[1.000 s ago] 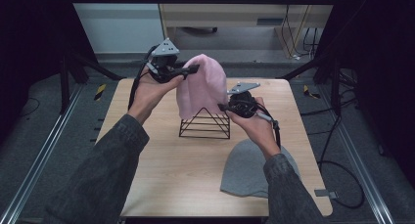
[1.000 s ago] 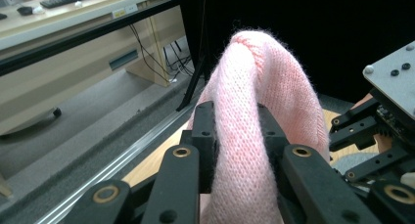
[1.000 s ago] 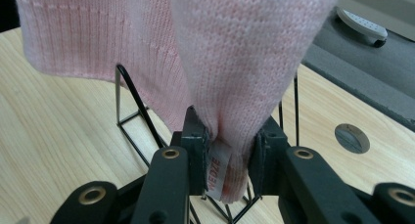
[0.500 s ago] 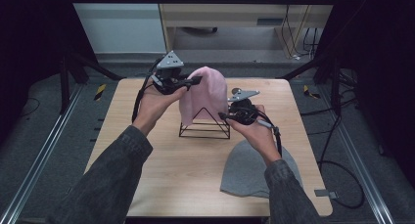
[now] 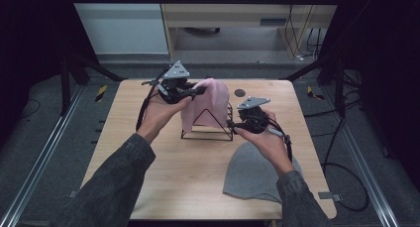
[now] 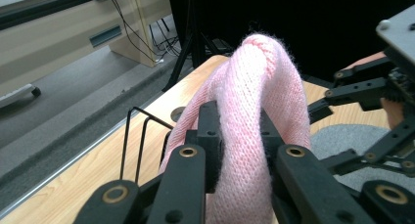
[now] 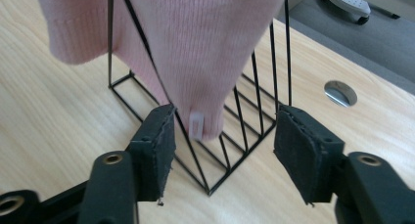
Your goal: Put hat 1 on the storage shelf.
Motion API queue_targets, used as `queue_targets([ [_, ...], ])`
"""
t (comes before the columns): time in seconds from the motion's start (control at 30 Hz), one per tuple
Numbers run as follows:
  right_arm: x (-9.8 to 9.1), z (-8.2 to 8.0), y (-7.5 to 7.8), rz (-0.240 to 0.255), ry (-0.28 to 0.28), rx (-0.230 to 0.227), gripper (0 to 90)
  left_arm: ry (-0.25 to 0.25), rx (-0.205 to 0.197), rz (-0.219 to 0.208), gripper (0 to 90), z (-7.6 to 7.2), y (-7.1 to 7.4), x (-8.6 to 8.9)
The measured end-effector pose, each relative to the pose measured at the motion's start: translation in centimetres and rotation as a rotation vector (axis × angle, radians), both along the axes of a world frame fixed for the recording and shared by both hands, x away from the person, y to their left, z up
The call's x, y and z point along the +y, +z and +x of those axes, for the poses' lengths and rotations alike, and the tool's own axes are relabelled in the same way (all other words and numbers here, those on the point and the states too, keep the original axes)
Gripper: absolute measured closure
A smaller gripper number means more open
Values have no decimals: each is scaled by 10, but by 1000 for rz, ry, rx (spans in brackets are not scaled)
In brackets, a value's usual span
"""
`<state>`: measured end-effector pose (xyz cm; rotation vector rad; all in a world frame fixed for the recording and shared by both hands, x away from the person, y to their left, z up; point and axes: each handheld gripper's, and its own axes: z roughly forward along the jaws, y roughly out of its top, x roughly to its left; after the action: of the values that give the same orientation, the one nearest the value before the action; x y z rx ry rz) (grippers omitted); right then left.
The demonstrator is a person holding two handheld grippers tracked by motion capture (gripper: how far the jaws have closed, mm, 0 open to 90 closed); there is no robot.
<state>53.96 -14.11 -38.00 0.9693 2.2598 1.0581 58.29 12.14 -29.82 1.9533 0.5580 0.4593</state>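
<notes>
Since a second ago the pink knitted hat [image 5: 205, 108] has come lower over the black wire rack [image 5: 208, 128], and both hands have sunk a little with it; the grey hat [image 5: 252, 175] lies unmoved on the wooden worktop [image 5: 124, 138] at the near right. The pink hat hangs draped over the rack's peak near the worktop's middle, its long axis running top to bottom, rounded crown uppermost and its open ribbed hem pointing down toward the rack's base (a small white tag sits at the hem, seen in the right gripper view). At the left, the left hand-held gripper [image 5: 195, 91] is clamped on a fold of the pink hat [image 6: 254, 131] up near the crown; in the left gripper view the knit bulges between the two black pads. At the right, the right hand-held gripper [image 5: 233, 124] has its jaws apart, having just been opening; in the right gripper view the hat's lower corner [image 7: 205, 67] and a rack wire [image 7: 191, 150] sit between the pads, the left pad right against that wire, the right pad clear of both.
</notes>
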Motion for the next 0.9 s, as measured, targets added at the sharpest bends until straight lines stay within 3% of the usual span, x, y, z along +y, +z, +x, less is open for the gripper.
queue_targets([
  [0.2, -13, -21, -13, 16, -28, 8, 350, 5, 5, -2, 788, 0, -2, 1],
  [0.37, -22, -35, -33, 35, -70, 31, 284, 6, 4, 3, 787, -1, -1, 0],
  [0.63, -29, -49, -55, 52, -97, 49, 249, 6, 7, 11, 785, -4, -2, -1],
  [0.9, -39, -57, -62, 56, -147, 57, 250, 2, 13, 20, 782, -10, -7, 2],
])
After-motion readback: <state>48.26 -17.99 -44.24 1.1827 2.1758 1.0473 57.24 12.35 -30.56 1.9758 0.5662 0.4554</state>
